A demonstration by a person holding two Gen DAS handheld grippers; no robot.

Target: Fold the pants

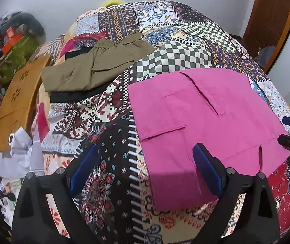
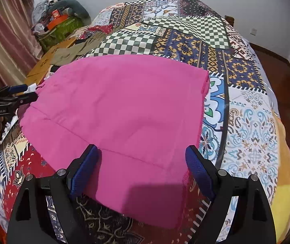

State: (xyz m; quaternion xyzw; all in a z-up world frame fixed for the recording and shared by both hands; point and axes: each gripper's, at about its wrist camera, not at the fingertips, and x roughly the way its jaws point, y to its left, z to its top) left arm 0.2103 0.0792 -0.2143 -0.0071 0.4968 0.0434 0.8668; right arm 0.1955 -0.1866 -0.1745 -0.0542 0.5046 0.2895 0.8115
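patchwork bedspread (image 2: 246,122) | pink pants (image 2: 124,111) folded flat, pockets up | left tongs (image 1: 145,168) apart | right tongs (image 2: 142,168) apart

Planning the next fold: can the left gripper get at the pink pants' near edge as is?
Probably yes. The left gripper is open, its right finger already over the pink pants, which lie flat on the bedspread with nothing on them.

1. Left wrist view: looks forward and down from low over the bed (image 1: 112,142), close to the near left edge of the pink pants (image 1: 205,111).
2. Right wrist view: same facing, close over the pants' (image 2: 120,105) right side.
3. Shared by the 2 views: pants, patchwork bedcover, olive garment (image 1: 92,69) beyond.
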